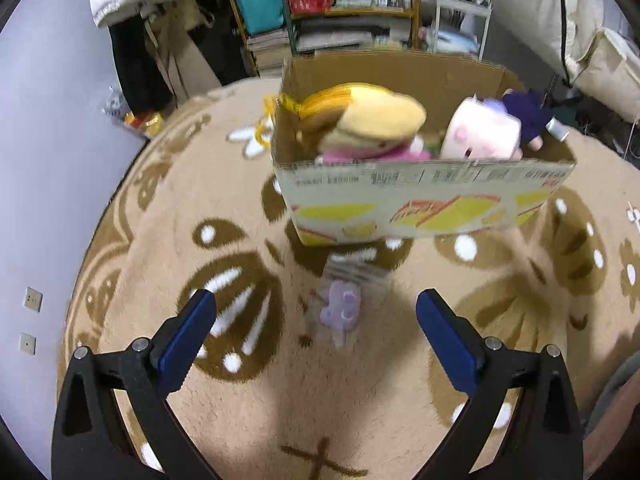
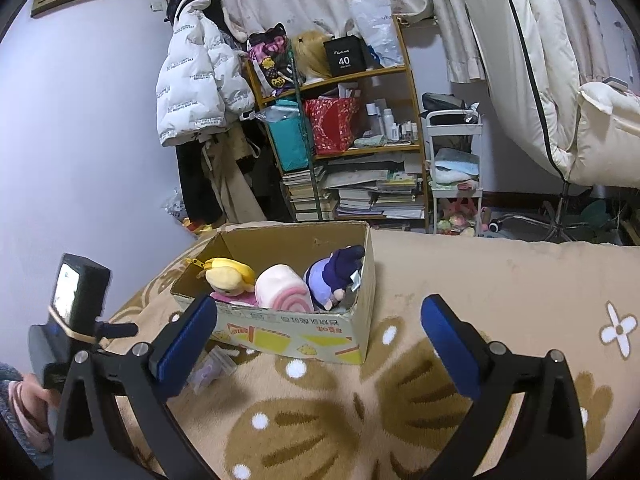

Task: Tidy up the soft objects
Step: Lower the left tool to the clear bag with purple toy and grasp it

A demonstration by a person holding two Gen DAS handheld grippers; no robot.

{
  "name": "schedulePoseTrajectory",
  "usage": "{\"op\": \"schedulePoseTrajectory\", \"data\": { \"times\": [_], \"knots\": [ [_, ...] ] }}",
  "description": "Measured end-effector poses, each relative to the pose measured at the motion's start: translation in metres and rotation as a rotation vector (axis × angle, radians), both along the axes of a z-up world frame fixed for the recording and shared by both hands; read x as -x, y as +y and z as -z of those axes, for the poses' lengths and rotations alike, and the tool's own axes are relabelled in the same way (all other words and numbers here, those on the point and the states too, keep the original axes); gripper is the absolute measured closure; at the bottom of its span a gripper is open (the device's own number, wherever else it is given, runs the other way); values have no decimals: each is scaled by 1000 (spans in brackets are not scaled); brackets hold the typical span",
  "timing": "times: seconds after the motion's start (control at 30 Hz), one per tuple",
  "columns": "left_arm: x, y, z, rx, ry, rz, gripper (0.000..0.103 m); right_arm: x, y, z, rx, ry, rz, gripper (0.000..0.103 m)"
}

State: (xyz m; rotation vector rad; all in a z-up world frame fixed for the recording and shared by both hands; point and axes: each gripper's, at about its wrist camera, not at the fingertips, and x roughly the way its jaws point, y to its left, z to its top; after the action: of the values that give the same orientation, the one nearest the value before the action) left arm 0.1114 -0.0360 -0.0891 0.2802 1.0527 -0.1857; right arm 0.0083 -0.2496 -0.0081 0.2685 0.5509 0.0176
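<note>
An open cardboard box (image 1: 420, 196) stands on a beige rug and holds a blonde doll (image 1: 368, 124), a pink square plush (image 1: 482, 132) and a purple-haired doll (image 1: 526, 114). A small lilac plush in a clear packet (image 1: 342, 306) lies on the rug in front of the box. My left gripper (image 1: 316, 332) is open just short of the packet, fingers either side. My right gripper (image 2: 318, 340) is open and empty in front of the box (image 2: 296, 332), which shows the same three toys. The packet (image 2: 210, 368) lies by its left finger.
The patterned rug (image 1: 280, 400) covers the floor. Behind the box stand a cluttered wooden shelf (image 2: 340, 140), a white trolley (image 2: 454, 168), hanging coats (image 2: 200, 80) and a white chair (image 2: 580, 128). The left hand-held device (image 2: 76, 320) is at the right view's left edge.
</note>
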Motion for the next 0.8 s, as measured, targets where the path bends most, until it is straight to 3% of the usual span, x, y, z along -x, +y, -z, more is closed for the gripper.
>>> {"op": "schedulePoseTrajectory", "data": {
  "times": [0.2, 0.4, 0.57, 0.7, 0.8],
  "knots": [
    [-21, -2, 32, 33, 149, -13, 4, -3, -1, 4, -14, 15, -11, 0],
    [-38, -6, 60, 21, 244, -39, 4, -8, -1, 8, -24, 28, -17, 0],
    [-48, -6, 78, 2, 273, -93, 4, -12, -3, 12, -35, 39, -18, 0],
    [-54, -4, 88, 51, 298, -125, 4, -14, -2, 14, -39, 44, -23, 0],
    [-57, -1, 91, 79, 304, -135, 12, -17, -1, 16, -33, 50, -29, 0]
  ]
}}
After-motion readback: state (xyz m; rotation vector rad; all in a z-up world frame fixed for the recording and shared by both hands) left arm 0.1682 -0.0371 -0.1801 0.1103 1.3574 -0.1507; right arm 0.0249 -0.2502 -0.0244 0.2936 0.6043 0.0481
